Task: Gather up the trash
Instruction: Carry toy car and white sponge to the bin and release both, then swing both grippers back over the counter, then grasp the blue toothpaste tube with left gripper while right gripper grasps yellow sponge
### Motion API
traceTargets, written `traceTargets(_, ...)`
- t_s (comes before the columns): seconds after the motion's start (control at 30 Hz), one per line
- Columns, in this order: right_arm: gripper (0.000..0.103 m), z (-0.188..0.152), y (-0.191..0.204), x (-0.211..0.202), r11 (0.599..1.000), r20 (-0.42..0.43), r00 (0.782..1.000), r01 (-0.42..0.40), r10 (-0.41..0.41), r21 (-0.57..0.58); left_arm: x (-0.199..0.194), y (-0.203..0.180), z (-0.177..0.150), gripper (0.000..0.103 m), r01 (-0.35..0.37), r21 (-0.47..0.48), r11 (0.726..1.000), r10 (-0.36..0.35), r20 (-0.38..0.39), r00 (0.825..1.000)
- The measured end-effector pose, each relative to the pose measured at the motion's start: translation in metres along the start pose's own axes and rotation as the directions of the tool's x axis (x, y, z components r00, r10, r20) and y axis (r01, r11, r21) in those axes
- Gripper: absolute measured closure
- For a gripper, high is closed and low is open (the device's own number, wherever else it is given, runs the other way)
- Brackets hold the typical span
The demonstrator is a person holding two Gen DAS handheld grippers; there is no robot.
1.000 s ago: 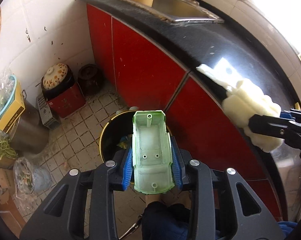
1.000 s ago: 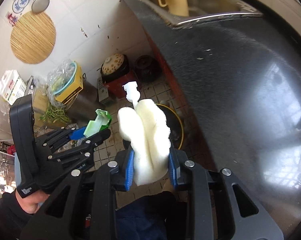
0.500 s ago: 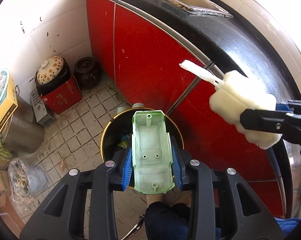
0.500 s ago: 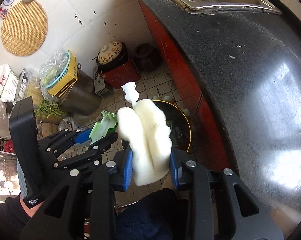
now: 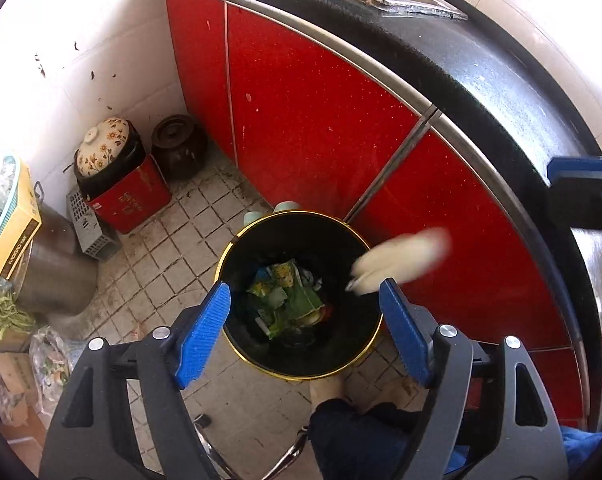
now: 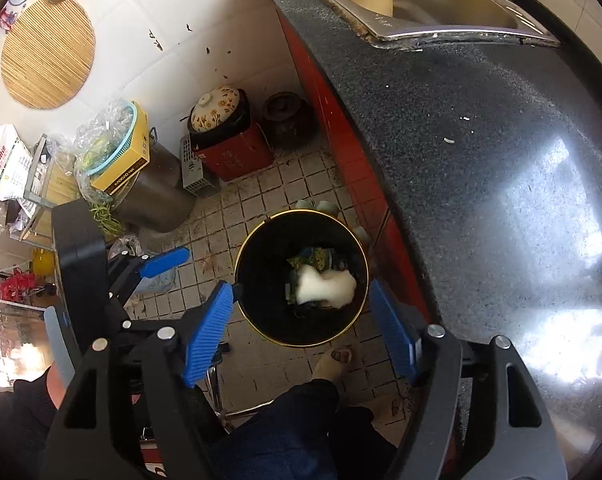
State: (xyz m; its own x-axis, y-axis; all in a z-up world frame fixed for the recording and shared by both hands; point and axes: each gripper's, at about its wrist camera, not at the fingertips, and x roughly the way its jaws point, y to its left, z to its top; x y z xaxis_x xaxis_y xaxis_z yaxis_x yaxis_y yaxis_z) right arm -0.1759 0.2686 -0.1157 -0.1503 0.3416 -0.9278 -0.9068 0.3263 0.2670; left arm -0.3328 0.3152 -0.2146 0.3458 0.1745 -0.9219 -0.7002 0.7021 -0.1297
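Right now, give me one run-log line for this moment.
left gripper: open, empty | right gripper: open, empty | white foam piece: dropping into black trash bin | bin: holds wrappers

Tiled floor [image 5: 173, 248], black bin [image 5: 237, 268], red box [image 5: 135, 196], brown jar [image 5: 179, 146]

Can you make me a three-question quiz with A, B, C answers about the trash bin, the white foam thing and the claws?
1. Where does the trash bin stand?
A. on the counter
B. on the tiled floor beside the red cabinet
C. in the sink

2. What colour is the bin's rim?
A. gold
B. blue
C. white

3. How are the left claw and right claw?
A. both open and empty
B. both gripping trash
C. only one open

Answers:
1 B, floor tiles surround it next to the red cabinet.
2 A, a gold ring edges the black wall.
3 A, their blue pads stand apart while the white foam piece sits within the bin's mouth.
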Motion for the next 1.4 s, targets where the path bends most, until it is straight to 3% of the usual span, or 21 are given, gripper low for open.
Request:
traceTargets(0.17, 0.027, -0.011, -0.022, -0.05, 0.999, 0.065, 0.997, -0.032, 0.031, 0.012, -0.023, -0.011, 0.0, 0.021, -0.023, 0.007, 1.0, 0.023, 0.015, 1.0)
traceTargets(0.27, 0.026, -0.03, -0.052, -0.096, 0.999, 0.141, 0.99, -0.015, 0.01, 0.039, -0.039, -0.034, 0.005, 0.019, -0.026, 0.026, 0.999, 0.025, 0.036, 0.999)
traceTargets(0.37, 0.024, -0.058, -0.092, -0.142, 0.995, 0.215, 0.974, 0.053, -0.07, 0.085, -0.06, -0.077, 0.015, 0.013, -0.01, 0.07, 0.997, 0.005, 0.073, 0.997)
traceTargets(0.5, 0.024, -0.108, -0.153, -0.195, 0.966, 0.291, 0.932, 0.164, -0.218, 0.199, -0.073, -0.147, 0.029, 0.012, 0.063, 0.158, 0.986, -0.078, 0.09, 0.993)
traceTargets(0.6, 0.024, -0.152, -0.198, -0.221, 0.925, 0.308, 0.902, 0.202, -0.304, 0.321, -0.076, -0.219, 0.041, 0.012, 0.129, 0.258, 0.958, -0.153, 0.077, 0.985)
traceTargets(0.77, 0.024, -0.232, -0.273, -0.256, 0.817, 0.291, 0.857, 0.223, -0.424, 0.532, -0.074, -0.323, 0.049, 0.012, 0.212, 0.395, 0.894, -0.246, 0.036, 0.969)
traceTargets(0.9, 0.024, -0.288, -0.314, -0.275, 0.741, 0.268, 0.825, 0.244, -0.498, 0.626, -0.071, -0.407, 0.045, 0.012, 0.225, 0.513, 0.828, -0.267, 0.009, 0.964)
traceTargets(1.03, 0.024, -0.336, -0.349, -0.283, 0.679, 0.242, 0.82, 0.223, -0.518, 0.699, -0.067, -0.471, 0.034, 0.012, 0.249, 0.572, 0.781, -0.281, -0.033, 0.959)
traceTargets(1.17, 0.024, -0.361, -0.373, -0.282, 0.65, 0.214, 0.825, 0.224, -0.523, 0.726, -0.054, -0.529, 0.023, 0.012, 0.246, 0.618, 0.747, -0.27, -0.056, 0.961)
traceTargets(1.4, 0.024, -0.387, -0.407, -0.277, 0.602, 0.173, 0.837, 0.214, -0.519, 0.769, -0.025, -0.605, 0.023, 0.012, 0.261, 0.589, 0.765, -0.245, -0.109, 0.963)
